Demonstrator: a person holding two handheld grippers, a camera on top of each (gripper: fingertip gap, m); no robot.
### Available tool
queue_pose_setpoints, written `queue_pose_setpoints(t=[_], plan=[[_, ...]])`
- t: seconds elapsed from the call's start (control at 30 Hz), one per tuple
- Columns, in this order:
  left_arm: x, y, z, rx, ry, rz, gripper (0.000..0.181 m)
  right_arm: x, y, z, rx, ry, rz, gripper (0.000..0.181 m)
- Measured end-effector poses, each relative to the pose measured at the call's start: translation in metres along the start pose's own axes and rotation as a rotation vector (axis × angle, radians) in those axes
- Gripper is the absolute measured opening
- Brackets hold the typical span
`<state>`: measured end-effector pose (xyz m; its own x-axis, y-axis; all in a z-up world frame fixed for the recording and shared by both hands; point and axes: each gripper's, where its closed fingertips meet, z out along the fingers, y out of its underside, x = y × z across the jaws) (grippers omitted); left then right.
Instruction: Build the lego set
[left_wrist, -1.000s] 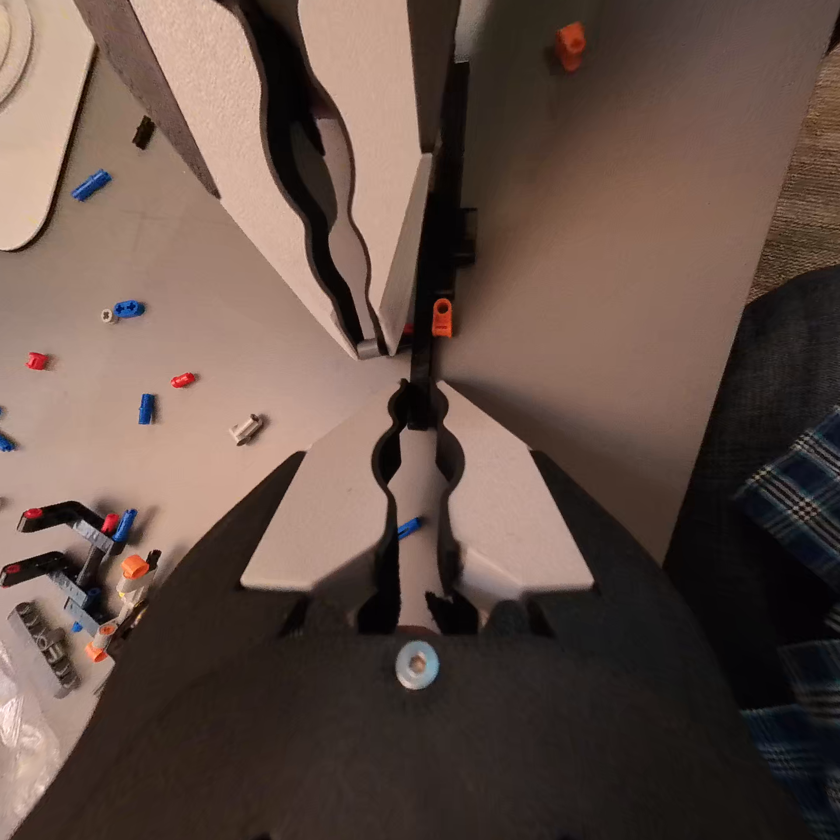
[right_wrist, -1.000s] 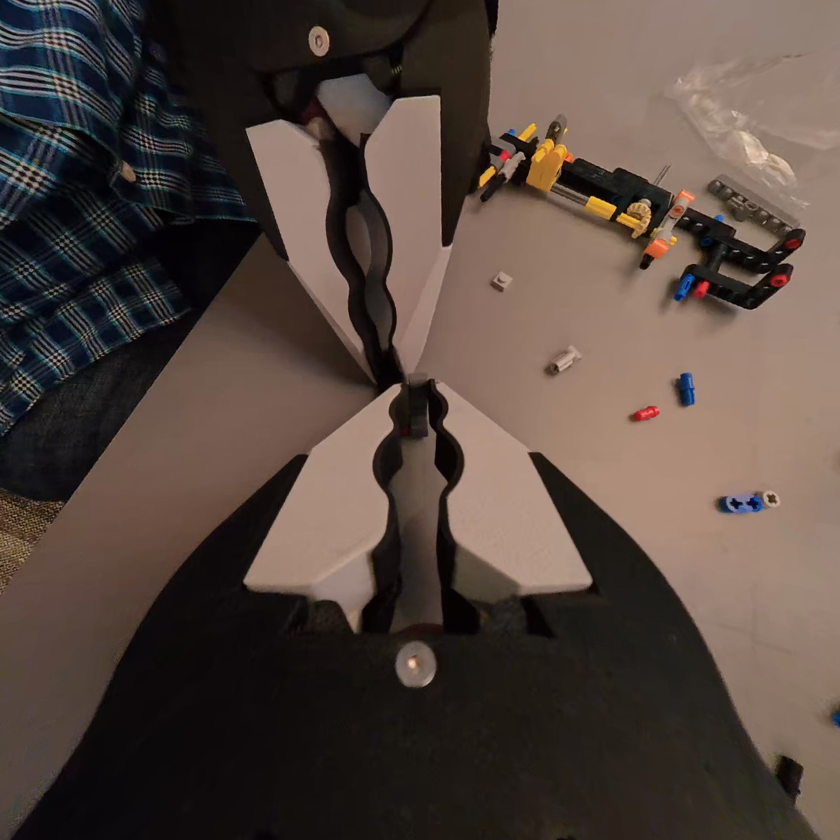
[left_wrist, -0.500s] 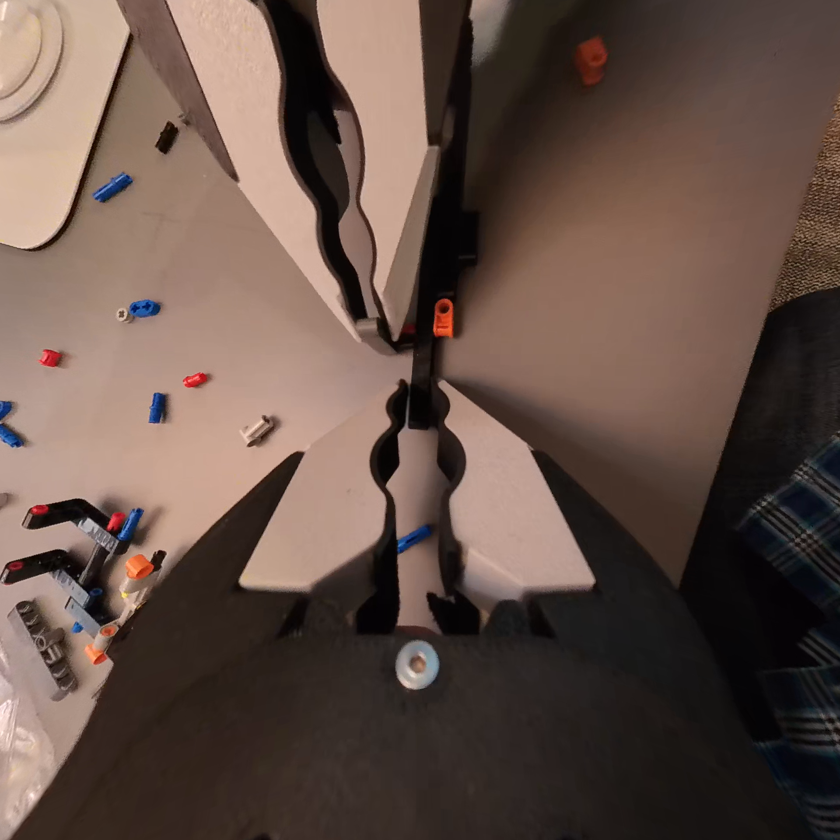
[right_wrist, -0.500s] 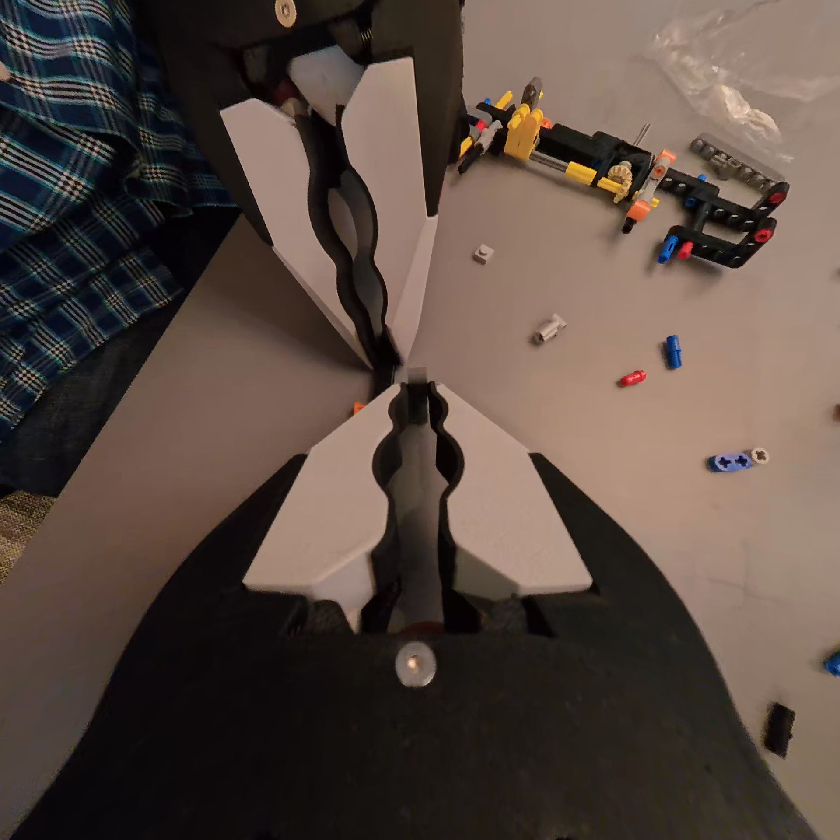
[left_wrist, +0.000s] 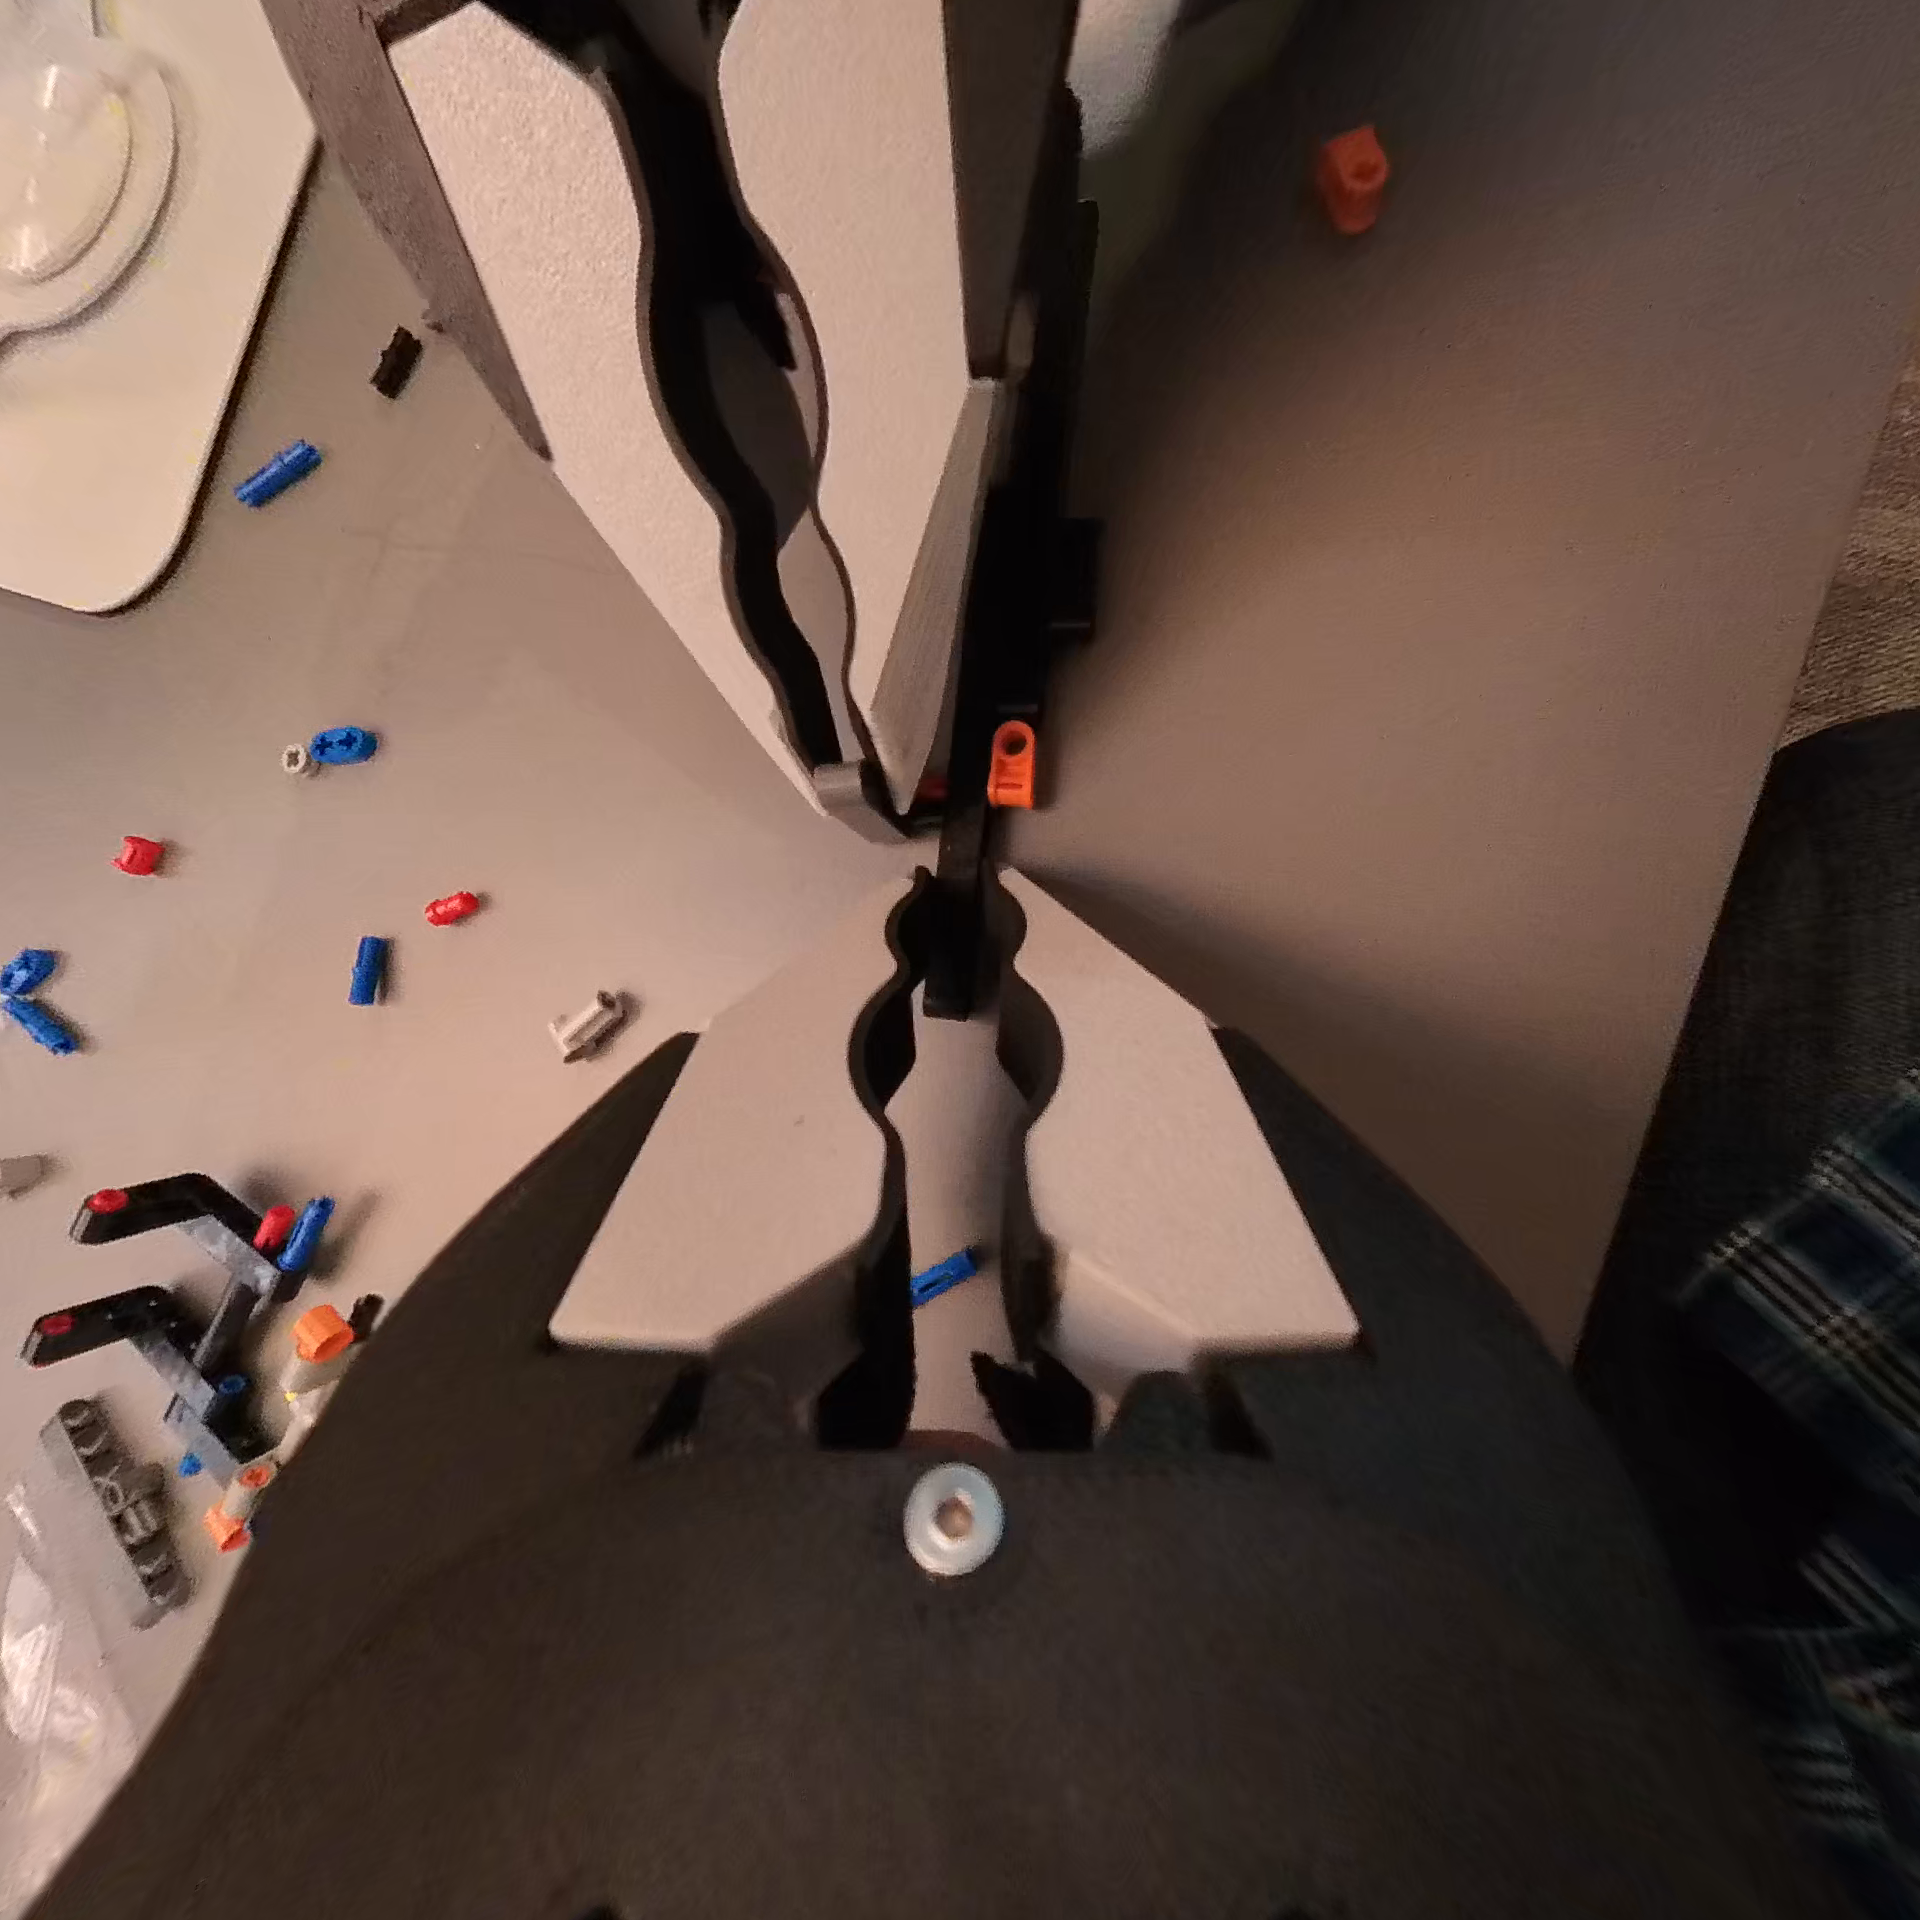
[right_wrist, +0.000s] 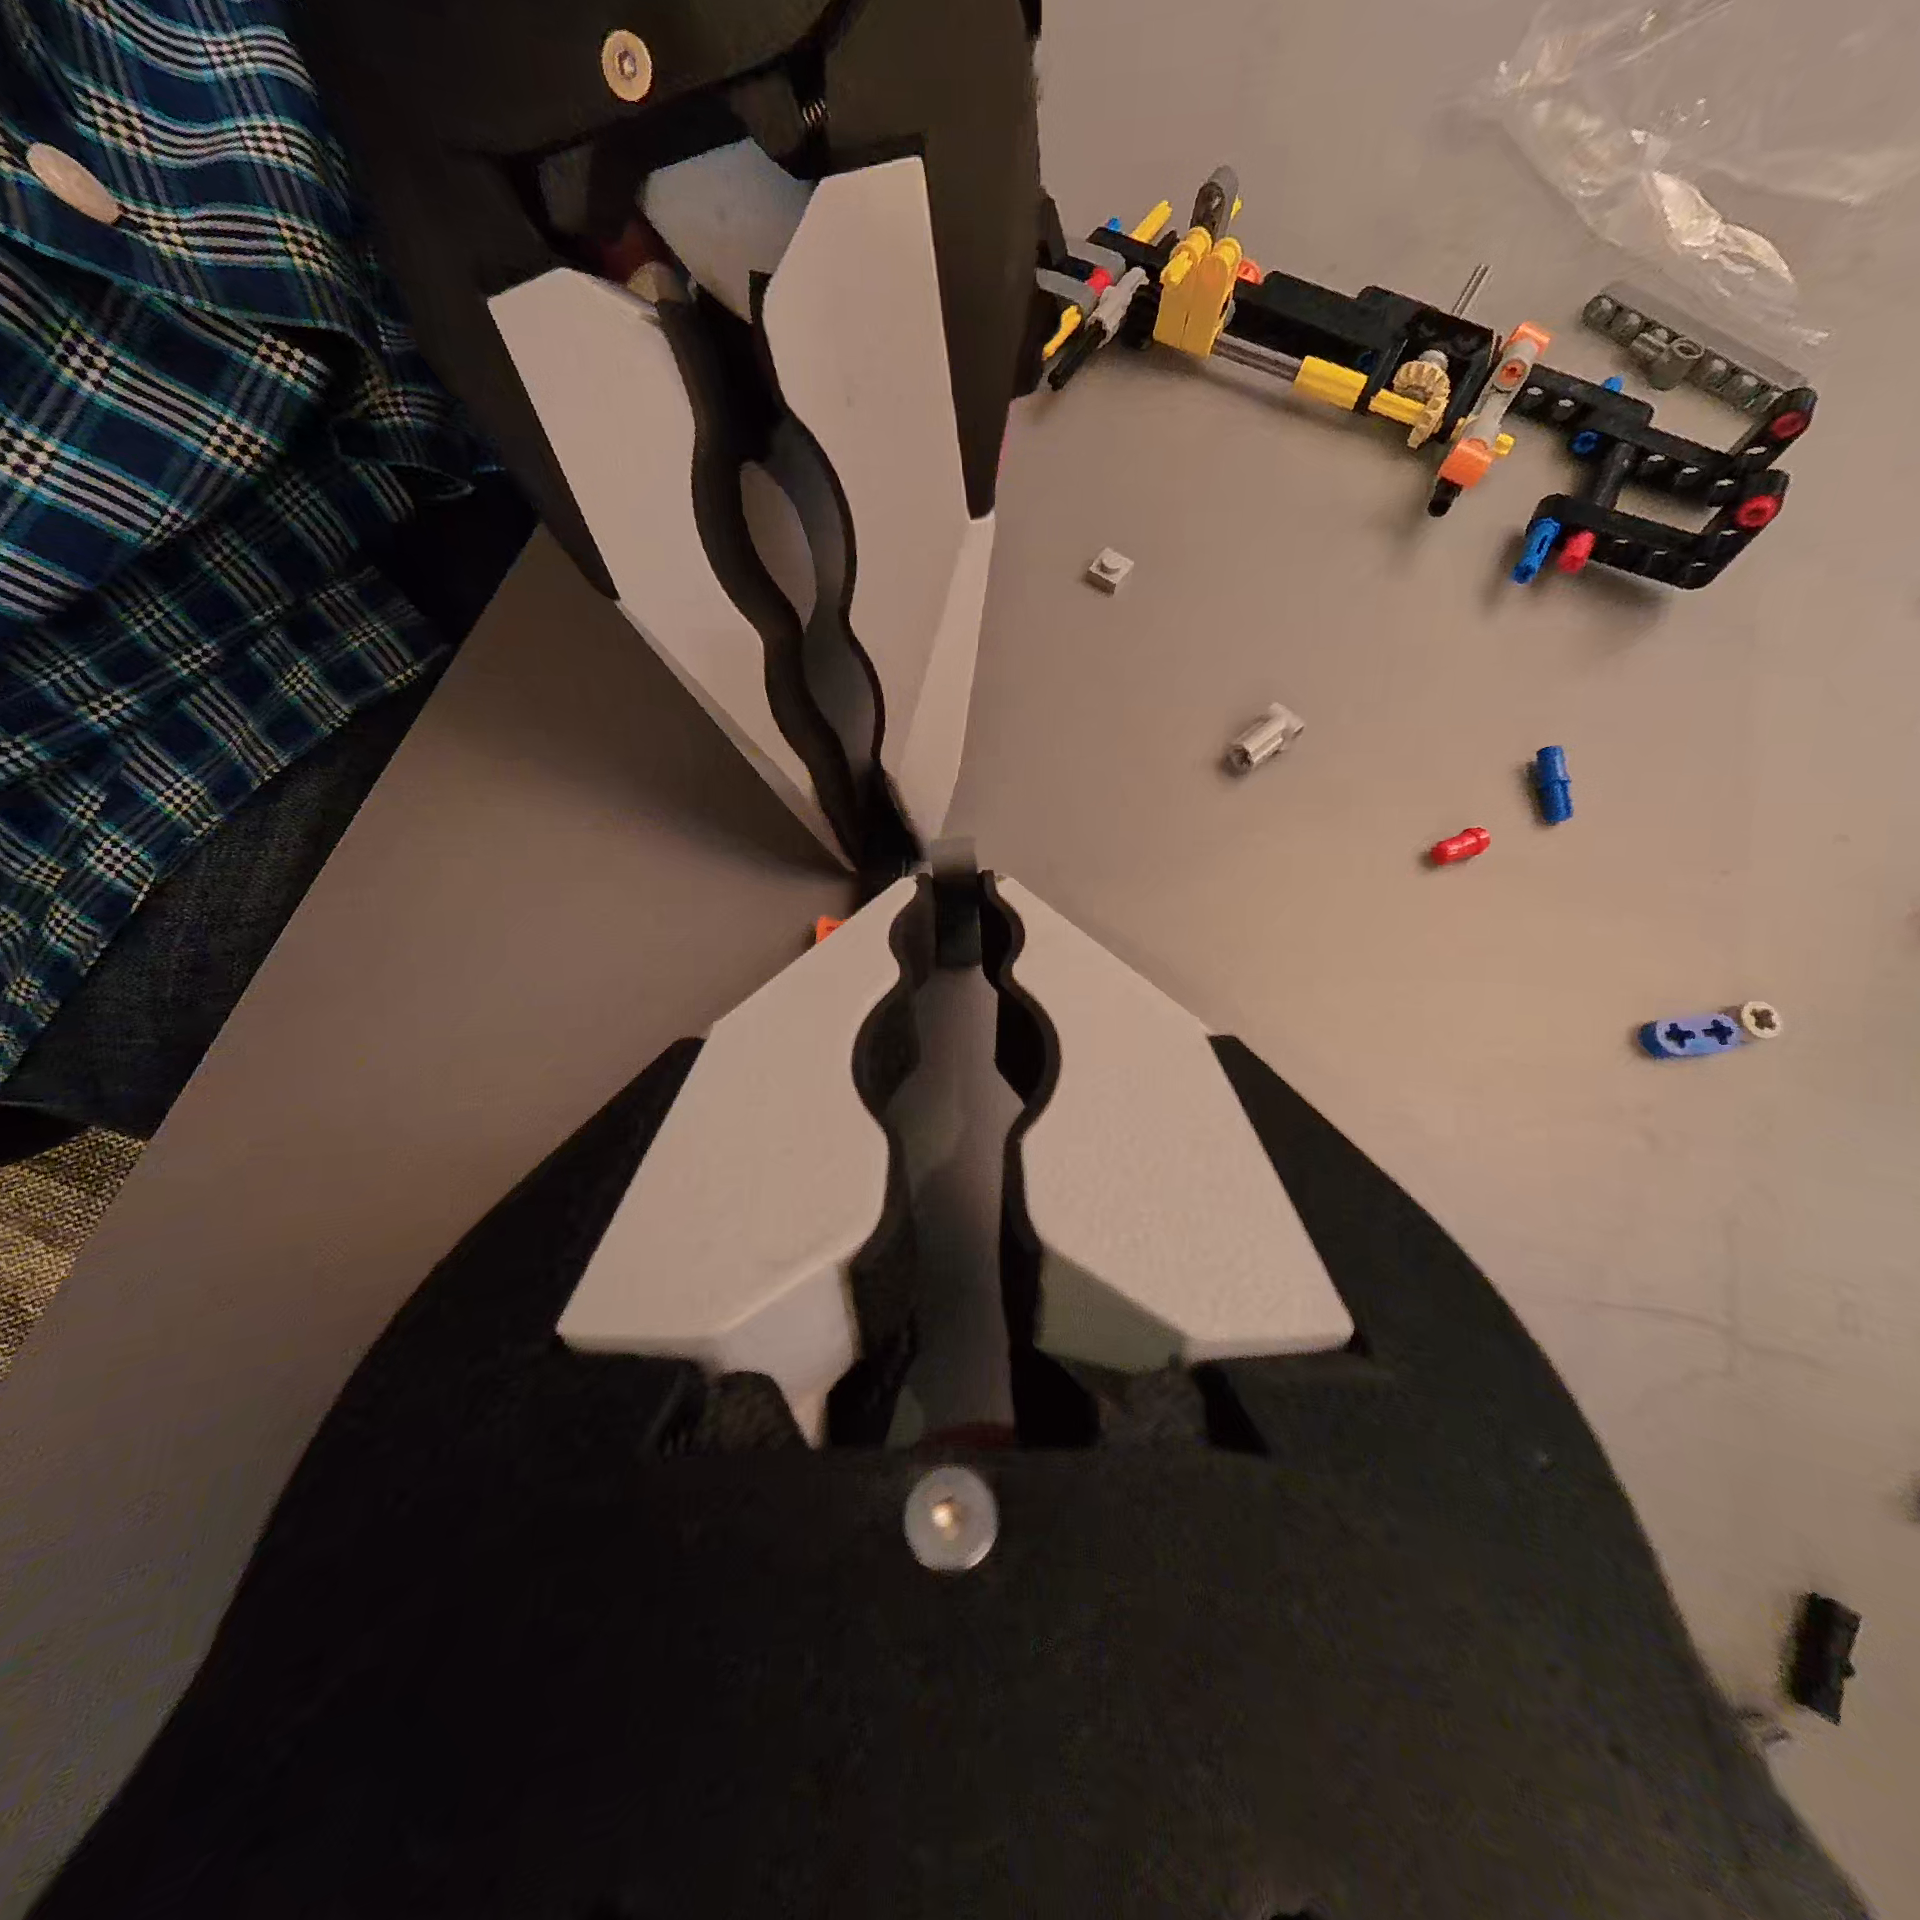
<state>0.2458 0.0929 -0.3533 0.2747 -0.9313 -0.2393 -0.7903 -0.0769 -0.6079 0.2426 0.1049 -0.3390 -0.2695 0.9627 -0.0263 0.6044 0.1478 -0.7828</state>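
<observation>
Shift since earlier frames: we see both wrist views slide a little over the table; loose parts drift outward and the frames blur, while the tip-to-tip pose of the two tools holds. We judge a press-fit in progress, not a release.
Built assembly: lies well apart at the far side; right view shows its yellow and black run, left view only its black end.
Left gripper: pressed together, pinching the end of a long black beam.
Right gripper: pinching a small grey piece at its tips, touching the beam near the left tips.
Orange connector: sits on the beam, plain in left view; right view shows only an orange sliver.
Second orange piece: loose, left view only.
Grey stud plate: right view only.
</observation>
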Motion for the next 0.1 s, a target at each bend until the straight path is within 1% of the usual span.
queue_pose_setpoints(t=[0.03, 0.1], plan=[[-0.0001, -0.0003, 0.0001, 0.000, -0.011, 0.017, 0.006, -0.0001, 0.0001, -0.0004, 0.001, 0.001, 0.002, 0.006], [-0.0005, -0.0006, 0.0005, 0.003, -0.026, 0.030, 0.006, 0.0005, 0.0008, -0.0009, 0.000, 0.004, 0.016, 0.006]])
